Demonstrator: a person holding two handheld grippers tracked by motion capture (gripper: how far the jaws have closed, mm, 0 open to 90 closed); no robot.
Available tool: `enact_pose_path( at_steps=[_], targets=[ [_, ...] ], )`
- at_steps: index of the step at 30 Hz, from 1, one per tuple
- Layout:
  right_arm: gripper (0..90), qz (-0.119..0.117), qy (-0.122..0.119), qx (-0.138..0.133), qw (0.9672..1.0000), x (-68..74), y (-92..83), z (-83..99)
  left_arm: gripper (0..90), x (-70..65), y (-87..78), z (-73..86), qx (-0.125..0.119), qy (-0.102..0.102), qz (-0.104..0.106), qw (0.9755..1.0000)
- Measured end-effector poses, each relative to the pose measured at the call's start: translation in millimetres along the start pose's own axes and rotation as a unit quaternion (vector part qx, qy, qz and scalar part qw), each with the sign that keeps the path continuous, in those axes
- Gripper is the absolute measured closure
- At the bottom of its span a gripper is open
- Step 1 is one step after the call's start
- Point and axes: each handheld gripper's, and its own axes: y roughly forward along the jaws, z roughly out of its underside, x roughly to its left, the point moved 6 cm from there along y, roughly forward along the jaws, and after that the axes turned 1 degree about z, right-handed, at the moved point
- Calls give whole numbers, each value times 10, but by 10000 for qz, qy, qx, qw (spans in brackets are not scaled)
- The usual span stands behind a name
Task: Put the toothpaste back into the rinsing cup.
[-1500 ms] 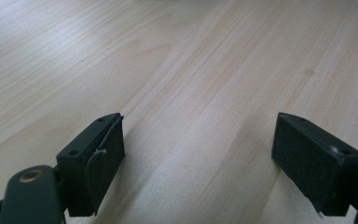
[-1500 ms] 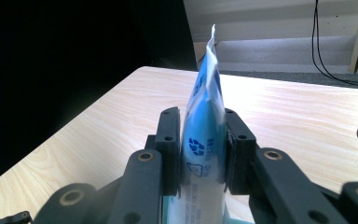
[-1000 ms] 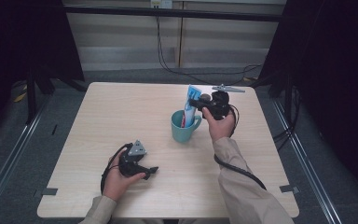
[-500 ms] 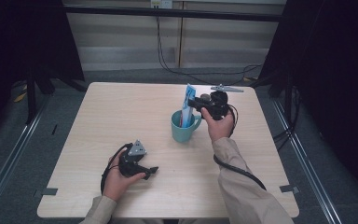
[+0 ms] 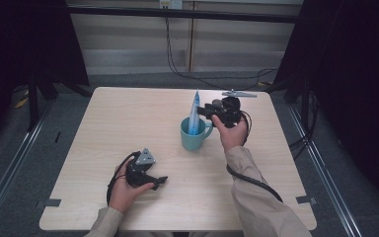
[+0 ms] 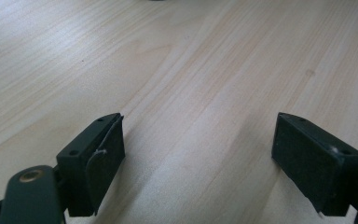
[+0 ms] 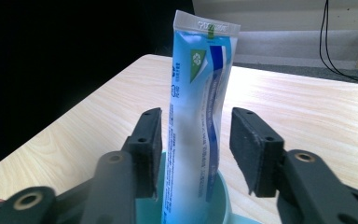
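Right gripper [image 7: 193, 154] just loosened off toothpaste tube [image 7: 200, 116]; left gripper [image 6: 198, 158] agape over wooden table [image 5: 128, 123].

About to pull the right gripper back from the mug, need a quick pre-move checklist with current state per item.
1. Blue-and-white toothpaste tube stands in the teal ceramic mug, crimped end up: ok.
2. Right gripper has let go: ok. Its jaws have just been opening; the tube sits between them with a gap showing on each side.
3. Tube stands on its own: cannot tell; it looks nearly upright, but its foot is hidden inside the mug.
4. Mug upright on the light wooden table: ok.
5. Left gripper out of the way: ok; open, nothing between its jaws, low over bare table near the front edge.
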Motion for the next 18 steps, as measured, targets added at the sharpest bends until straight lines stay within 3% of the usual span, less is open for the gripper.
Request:
enact_pose_path(
  at_steps=[18],
  targets=[
    [299, -5, -112, 141, 9998, -25, -65, 39, 167, 5, -4, 3, 38, 50, 5, 10000]
  ],
)
